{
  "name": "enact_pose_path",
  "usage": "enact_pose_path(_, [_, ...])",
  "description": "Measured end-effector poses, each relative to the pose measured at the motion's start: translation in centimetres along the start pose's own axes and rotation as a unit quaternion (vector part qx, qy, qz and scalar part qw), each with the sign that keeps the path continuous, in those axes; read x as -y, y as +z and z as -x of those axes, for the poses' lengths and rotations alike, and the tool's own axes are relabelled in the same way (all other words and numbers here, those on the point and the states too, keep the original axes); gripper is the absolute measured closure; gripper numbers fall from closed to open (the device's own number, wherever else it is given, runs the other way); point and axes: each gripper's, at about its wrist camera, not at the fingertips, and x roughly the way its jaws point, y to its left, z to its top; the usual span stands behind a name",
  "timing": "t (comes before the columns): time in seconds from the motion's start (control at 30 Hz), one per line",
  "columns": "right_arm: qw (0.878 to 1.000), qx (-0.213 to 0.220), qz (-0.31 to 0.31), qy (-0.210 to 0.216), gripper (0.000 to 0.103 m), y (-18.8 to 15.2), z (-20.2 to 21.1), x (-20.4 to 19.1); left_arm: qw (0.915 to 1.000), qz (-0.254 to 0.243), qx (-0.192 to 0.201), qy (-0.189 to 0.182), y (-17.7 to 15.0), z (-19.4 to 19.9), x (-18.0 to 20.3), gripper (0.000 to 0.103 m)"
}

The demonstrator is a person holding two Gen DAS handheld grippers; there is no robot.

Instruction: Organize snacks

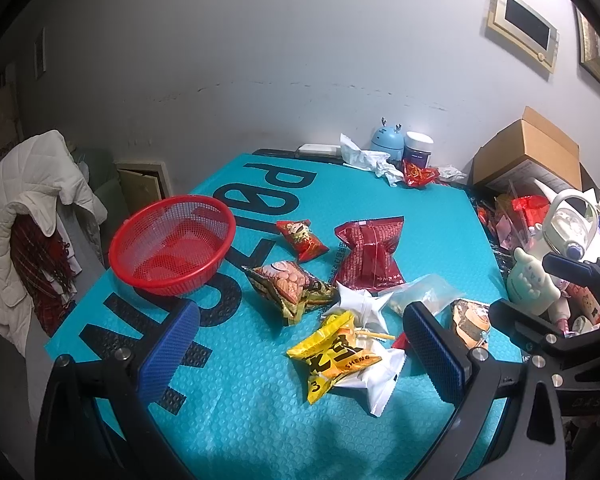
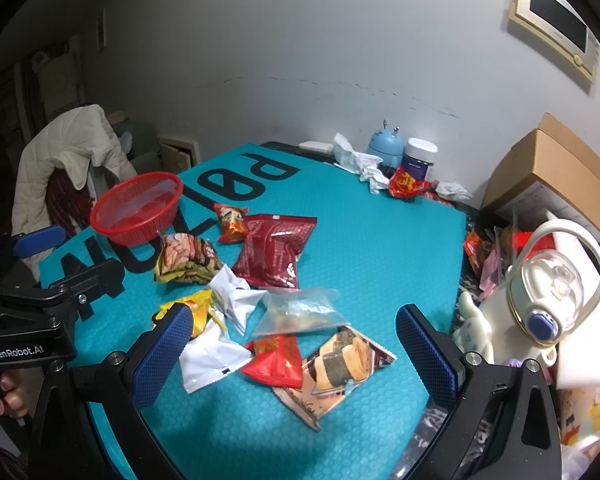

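Both grippers hover wide apart and empty above the teal mat [image 1: 240, 408]. From the left gripper [image 1: 300, 352], the yellow packet [image 1: 332, 356] lies just ahead between its fingers, and the red basket [image 1: 172, 240] sits at ten o'clock, well apart. From the right gripper [image 2: 296, 356], the small red packet [image 2: 278, 360] and the brown roll packet [image 2: 340, 368] lie between its fingers.

Teal mat [image 1: 380, 200] covers the tabletop, black letters across it. Red basket [image 1: 172, 244] sits at the mat's left edge, nothing in it. Right of the basket, a small red packet [image 1: 302, 240] and a dark red bag [image 1: 370, 254]. Nearer than the basket, a brown packet [image 1: 290, 286], a white packet [image 1: 360, 300], a clear bag [image 1: 424, 294] and a yellow packet [image 1: 332, 354], clustered and overlapping.
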Motion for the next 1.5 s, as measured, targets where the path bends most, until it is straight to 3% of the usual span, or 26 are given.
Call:
enact_pose_path(0.97, [0.999, 0.016, -0.047, 0.008, 0.0, 1.9, 0.6, 0.1, 0.9977, -0.035, -0.015, -0.056, 3.4, -0.6, -0.2, 0.0])
enact_pose_path(1.5, [0.995, -0.025, -0.087, 0.033, 0.0, -2.1, -2.8, -0.4, 0.9893, -0.053, -0.091, -0.101, 0.7, -5.4, -0.2, 0.0])
